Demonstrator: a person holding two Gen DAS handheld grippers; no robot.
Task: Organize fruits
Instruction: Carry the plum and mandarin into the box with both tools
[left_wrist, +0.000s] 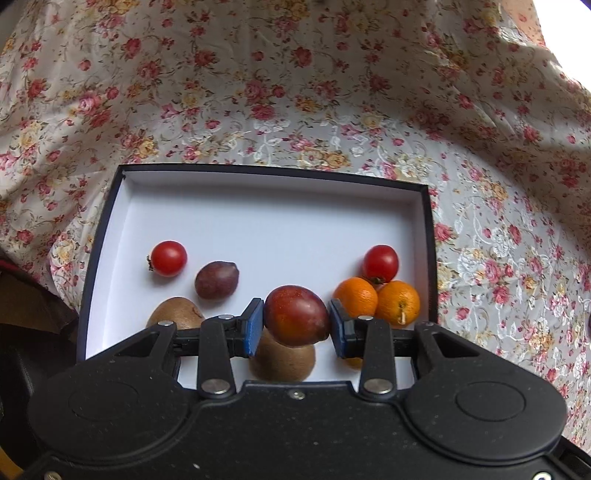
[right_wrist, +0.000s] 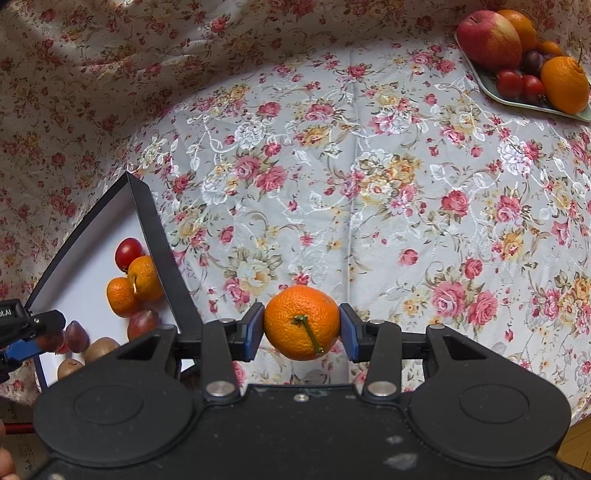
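We note both grippers loaded. The left gripper (left_wrist: 296, 320) has its blue pads (left_wrist: 254, 321) clamped on a dark red, smooth-skinned plum (left_wrist: 296, 314), held above the near part of the shallow white-lined box with dark walls (left_wrist: 428, 236). Directly under the plum sits a brown fuzzy kiwi (left_wrist: 282, 360); a second kiwi (left_wrist: 175, 313) lies to the left, a smaller purple plum (left_wrist: 216, 279) and a red cherry tomato (left_wrist: 168, 257) farther left, and two small orange mandarins (left_wrist: 377, 300) with another cherry tomato (left_wrist: 380, 263) against the right wall.

The right gripper (right_wrist: 302, 326) is closed on an orange mandarin with a green stem (right_wrist: 301, 322), over the floral tablecloth (right_wrist: 369, 192) just right of the box. A pale tray (right_wrist: 517, 101) of apple, oranges, plums and tomatoes sits far right.

Risks, as we judge them:
- Releasing the plum here drops it onto the kiwi; it would roll, likely scattering the neighbouring fruit.
- The plum is round and slick, gripped near its widest part; a slight tilt could let it slip early.
- The right-hand mandarin must clear the box's right wall; catching that wall could shove the light box.
- Both grippers converging on the box may collide.
- The right corner is already crowded; placing there may knock the tomato loose.
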